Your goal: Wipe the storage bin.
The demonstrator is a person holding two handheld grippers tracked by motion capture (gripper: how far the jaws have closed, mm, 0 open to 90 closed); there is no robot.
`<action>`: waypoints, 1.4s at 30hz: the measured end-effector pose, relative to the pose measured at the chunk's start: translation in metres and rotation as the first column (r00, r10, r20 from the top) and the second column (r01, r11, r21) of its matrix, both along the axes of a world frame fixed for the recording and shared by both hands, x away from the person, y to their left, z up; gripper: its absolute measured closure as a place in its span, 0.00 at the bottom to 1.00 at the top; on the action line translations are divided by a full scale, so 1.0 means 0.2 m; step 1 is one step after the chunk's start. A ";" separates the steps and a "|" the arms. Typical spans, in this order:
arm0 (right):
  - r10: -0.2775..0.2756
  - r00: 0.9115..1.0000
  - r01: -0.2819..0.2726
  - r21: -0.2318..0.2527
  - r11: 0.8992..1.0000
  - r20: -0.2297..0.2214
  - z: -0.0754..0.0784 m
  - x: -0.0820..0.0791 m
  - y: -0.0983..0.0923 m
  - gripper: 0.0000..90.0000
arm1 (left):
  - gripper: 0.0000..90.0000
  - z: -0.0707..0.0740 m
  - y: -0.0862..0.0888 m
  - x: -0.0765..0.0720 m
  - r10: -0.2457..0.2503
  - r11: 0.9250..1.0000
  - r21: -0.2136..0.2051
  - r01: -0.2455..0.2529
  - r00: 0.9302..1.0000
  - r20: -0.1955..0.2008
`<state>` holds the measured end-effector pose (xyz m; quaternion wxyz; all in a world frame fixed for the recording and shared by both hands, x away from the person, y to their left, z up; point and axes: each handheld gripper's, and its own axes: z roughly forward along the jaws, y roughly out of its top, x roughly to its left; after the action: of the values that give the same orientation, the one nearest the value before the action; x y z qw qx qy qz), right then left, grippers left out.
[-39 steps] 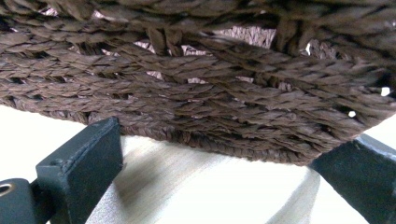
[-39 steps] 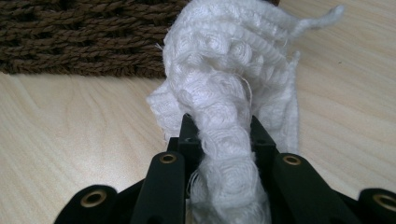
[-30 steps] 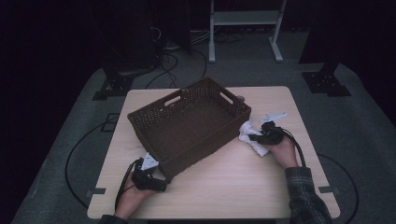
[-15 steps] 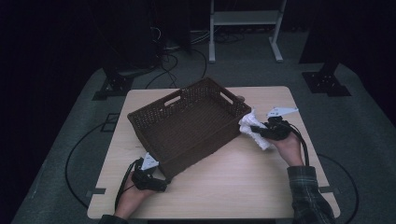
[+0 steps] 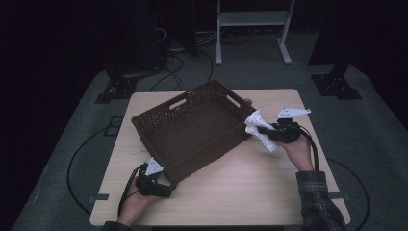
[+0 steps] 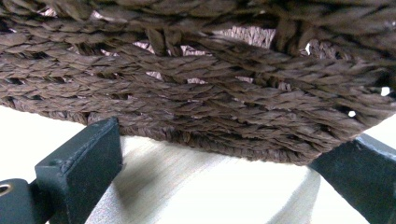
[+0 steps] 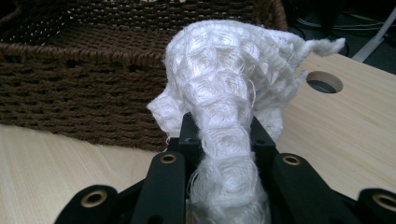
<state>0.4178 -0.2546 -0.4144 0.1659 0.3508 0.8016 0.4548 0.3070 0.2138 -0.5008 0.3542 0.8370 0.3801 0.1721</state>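
A brown wicker basket (image 5: 202, 156) sits askew on the wooden table (image 5: 250, 192). My right gripper (image 5: 263, 130) is shut on a white knitted cloth (image 5: 254, 120) and holds it in the air just beside the basket's right end. In the right gripper view the cloth (image 7: 233, 65) bulges up between the jaws of the right gripper (image 7: 223, 130), with the basket wall (image 7: 70, 93) behind it. My left gripper (image 5: 168, 186) rests on the table at the basket's near corner. Its jaws stand wide apart in the left gripper view (image 6: 224, 158), facing the woven wall (image 6: 196, 84) with nothing gripped.
A round cable hole (image 7: 324, 81) is cut in the table behind the cloth. A white metal stand (image 5: 250, 29) and cables lie on the dark floor beyond the table. Bare tabletop stretches in front of the basket.
The right gripper has risen off the table with the cloth and now hangs beside the basket's right end. The left gripper and basket have kept still.
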 end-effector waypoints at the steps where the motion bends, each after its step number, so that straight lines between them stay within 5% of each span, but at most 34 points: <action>1: 0.003 1.000 -0.003 -0.003 1.000 -0.005 -0.01 0.00 0.01 0.81 | 0.01 0.00 0.00 0.00 0.000 1.000 0.000 0.000 1.000 0.000; 19: 0.028 0.996 -0.032 -0.049 0.998 -0.087 -0.14 0.06 0.09 0.81 | 0.02 0.00 0.00 0.00 -0.002 1.000 0.002 0.002 1.000 -0.001; 32: 0.035 0.986 -0.054 -0.111 0.992 -0.166 -0.28 0.10 0.13 0.81 | 0.02 0.00 0.00 0.00 -0.004 1.000 0.003 0.004 1.000 0.000; 42: 0.043 0.976 -0.068 -0.112 0.991 -0.216 -0.35 0.12 0.15 0.81 | 0.02 0.00 0.00 0.00 -0.003 1.000 0.002 0.003 1.000 0.000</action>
<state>0.4410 -0.2253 -0.4845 0.0869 0.3643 0.8500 0.3705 0.3073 0.2142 -0.5006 0.3538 0.8378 0.3786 0.1720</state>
